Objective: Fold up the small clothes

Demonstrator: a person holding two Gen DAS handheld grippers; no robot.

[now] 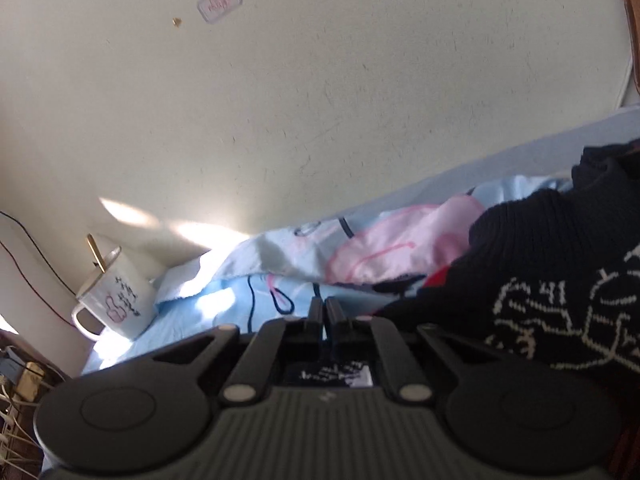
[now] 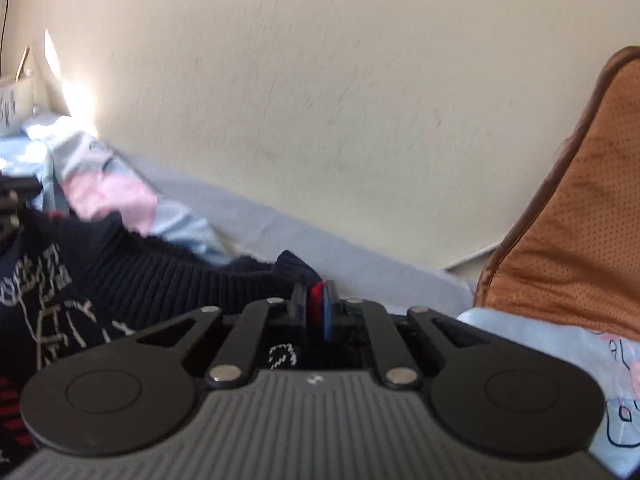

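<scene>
Left gripper [image 1: 324, 308] closed, nothing visibly between its fingers. Right gripper [image 2: 316, 300] clamped on sweater [image 2: 120, 280] edge, on bed [image 2: 360, 256].

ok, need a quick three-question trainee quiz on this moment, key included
1. Multiple choice: what is pinched in the right gripper? A) an edge of the dark knit sweater B) a pink towel C) a sock
2. True or false: a gold-coloured handle sticks out of the white mug.
3. Fill in: the jaws of the left gripper are ____.
Key: 1 A; 2 true; 3 shut.
</scene>
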